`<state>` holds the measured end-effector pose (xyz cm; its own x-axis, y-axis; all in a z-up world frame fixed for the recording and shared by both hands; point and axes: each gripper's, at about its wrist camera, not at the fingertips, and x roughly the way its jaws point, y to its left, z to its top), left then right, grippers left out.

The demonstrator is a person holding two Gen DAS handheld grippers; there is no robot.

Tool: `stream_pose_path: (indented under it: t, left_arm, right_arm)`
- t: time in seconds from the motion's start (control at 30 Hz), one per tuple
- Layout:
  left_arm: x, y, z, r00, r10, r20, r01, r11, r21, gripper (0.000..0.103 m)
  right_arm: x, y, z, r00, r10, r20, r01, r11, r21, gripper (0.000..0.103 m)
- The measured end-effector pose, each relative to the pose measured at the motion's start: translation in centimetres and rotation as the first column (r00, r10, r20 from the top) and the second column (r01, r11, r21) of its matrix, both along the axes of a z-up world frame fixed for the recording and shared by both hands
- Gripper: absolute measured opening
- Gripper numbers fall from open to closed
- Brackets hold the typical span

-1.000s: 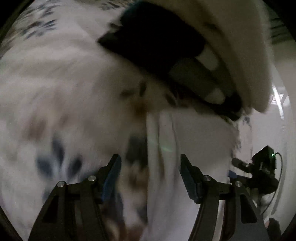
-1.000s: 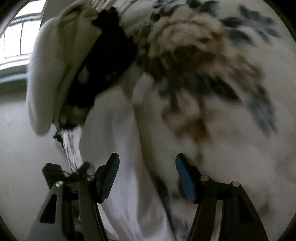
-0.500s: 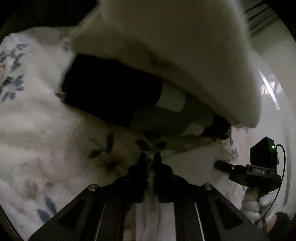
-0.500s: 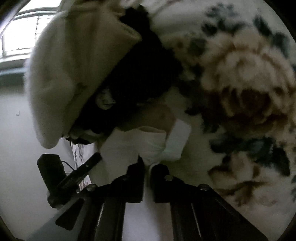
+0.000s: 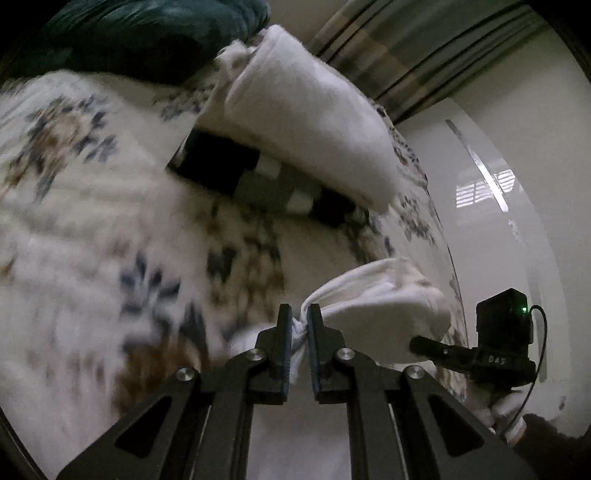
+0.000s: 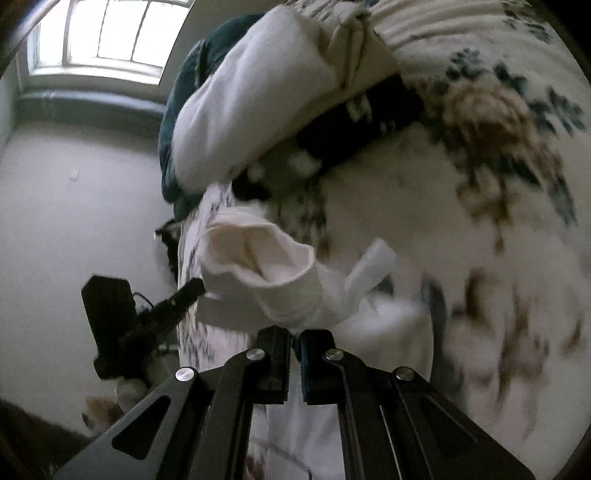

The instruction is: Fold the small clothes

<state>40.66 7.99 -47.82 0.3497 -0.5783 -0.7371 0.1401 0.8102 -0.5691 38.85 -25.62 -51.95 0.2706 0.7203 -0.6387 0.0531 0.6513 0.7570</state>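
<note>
We are holding a small white knitted garment (image 5: 384, 310), soft and bunched, up off the flower-printed fleece blanket (image 5: 92, 229) that covers the bed. It is hanging between our two tools, near the blanket's edge on the room side, and it looks clear of the fleece, though the blur under it keeps us from being sure. In the right wrist view the same garment (image 6: 258, 273) is showing an open cuff or hem, with a flat white tab sticking out beside it.

The left gripper (image 5: 299, 328) is pinching a gathered corner of the cloth, its jaws pressed nearly together with a wad of white fabric between them. The right gripper (image 6: 294, 334) is doing the same at another corner, jaws almost touching on the cloth. Each tool is showing in the other's view, off to the side.

We are judging this to be the lift-and-spread step: the piece is picked up at two points but not yet laid flat, and no fold is made.

Further up the blanket, a thick cream fleece bundle (image 5: 314, 122) is lying on top of a black garment with pale blocks (image 5: 236, 173), and a dark teal cushion or blanket (image 5: 140, 33) is sitting beyond them, toward the far edge.

Next, we are likely needing to draw the two corners apart until the cloth is taut, then lower it onto bare blanket short of the pile, keeping both grips firm so the stretchy knit is not slipping out.
</note>
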Motion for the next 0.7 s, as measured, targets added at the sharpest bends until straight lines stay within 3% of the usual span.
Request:
stream_pose_path:
  t: [0.17, 0.23, 0.3, 0.37, 0.43, 0.57, 0.6, 0.7]
  left_arm:
    - [-6.3, 1.0, -2.1, 0.989, -0.010, -0.146, 0.016, 0.999, 0.039, 0.013]
    - [-8.9, 2.3, -3.3, 0.977, 0.005, -0.212, 0.011, 0.997, 0.072, 0.022]
    - [-10.1, 3.3, -4.5, 0.961, 0.030, -0.274, -0.006, 0.996, 0.088, 0.024]
    - [-10.3, 3.7, -5.0, 0.955, 0.041, -0.293, -0.011, 0.994, 0.104, 0.024]
    - [-9.5, 3.5, -5.3, 0.958, 0.052, -0.283, -0.015, 0.991, 0.129, 0.042]
    - [-6.1, 2.2, -7.9, 0.948, 0.075, -0.311, -0.044, 0.994, 0.103, 0.048]
    - [-5.2, 1.7, -8.8, 0.941, 0.078, -0.329, -0.052, 0.995, 0.088, 0.048]
    - [-3.6, 0.5, -11.0, 0.919, 0.106, -0.379, -0.070, 0.992, 0.109, 0.048]
  right_arm:
    - [-7.7, -1.1, -1.8, 0.992, 0.073, -0.101, -0.078, 0.996, -0.041, 0.010]
    - [-10.6, -0.9, -3.0, 0.978, 0.121, -0.167, -0.135, 0.988, -0.076, 0.017]
    - [-12.3, -0.7, -4.0, 0.962, 0.154, -0.224, -0.181, 0.978, -0.103, 0.040]
    - [-13.8, -1.2, -4.9, 0.949, 0.150, -0.276, -0.190, 0.974, -0.126, 0.052]
    - [-14.6, -2.5, -5.1, 0.948, 0.098, -0.302, -0.145, 0.980, -0.139, 0.053]
    - [-15.0, -5.9, -5.2, 0.932, -0.118, -0.341, 0.092, 0.991, -0.093, 0.061]
    - [-14.8, -6.3, -5.9, 0.913, -0.185, -0.364, 0.176, 0.983, -0.056, 0.064]
    - [-14.6, -6.1, -7.6, 0.867, -0.261, -0.424, 0.284, 0.959, -0.009, 0.064]
